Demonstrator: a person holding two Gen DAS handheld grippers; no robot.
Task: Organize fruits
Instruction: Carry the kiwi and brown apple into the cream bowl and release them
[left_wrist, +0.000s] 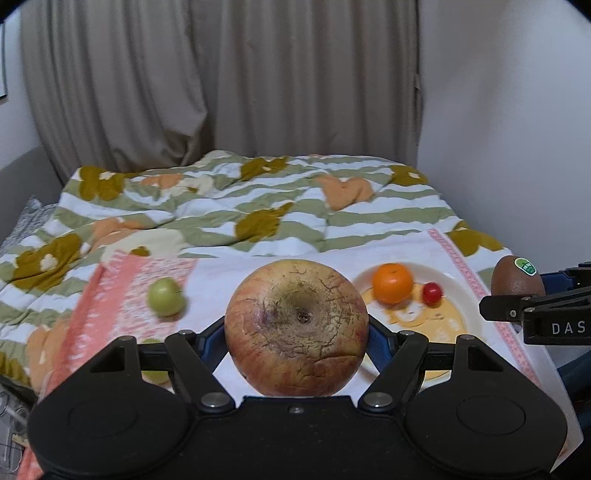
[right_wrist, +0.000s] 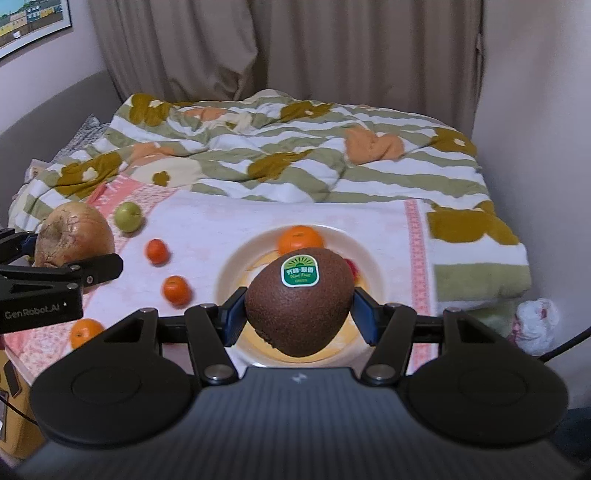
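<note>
Closest to the lens on the left side sits a big cracked apple (left_wrist: 296, 328), clenched between the blue pads of the left gripper (left_wrist: 296, 341) and carried above the white cloth (left_wrist: 258, 266); over on the right, the right gripper (right_wrist: 298, 317) is grasping a brown kiwi (right_wrist: 298, 302) with a green sticker on top, and it hangs right over the white plate (right_wrist: 236, 258); so both claws are full, neither released. On the plate I can already see an orange (left_wrist: 392, 282) and a small red fruit (left_wrist: 432, 293) lying just beside it, which looks like the sorted part of the job; the kiwi seems about to join them, though that is only my guess from where it hovers. Out on the cloth, apart from the plate, a green fruit (right_wrist: 128, 216) rests near the pink patterned border (right_wrist: 122, 195), and three small oranges trail toward the near edge, one (right_wrist: 157, 251) farthest back, another (right_wrist: 177, 290) in the middle, a third (right_wrist: 86, 332) nearest; those four are yet to be gathered; counting the two in the claws, I would judge the task less than halfway done. Behind it all lies the striped floral duvet (right_wrist: 295, 155) and the closed curtain (right_wrist: 280, 48).
</note>
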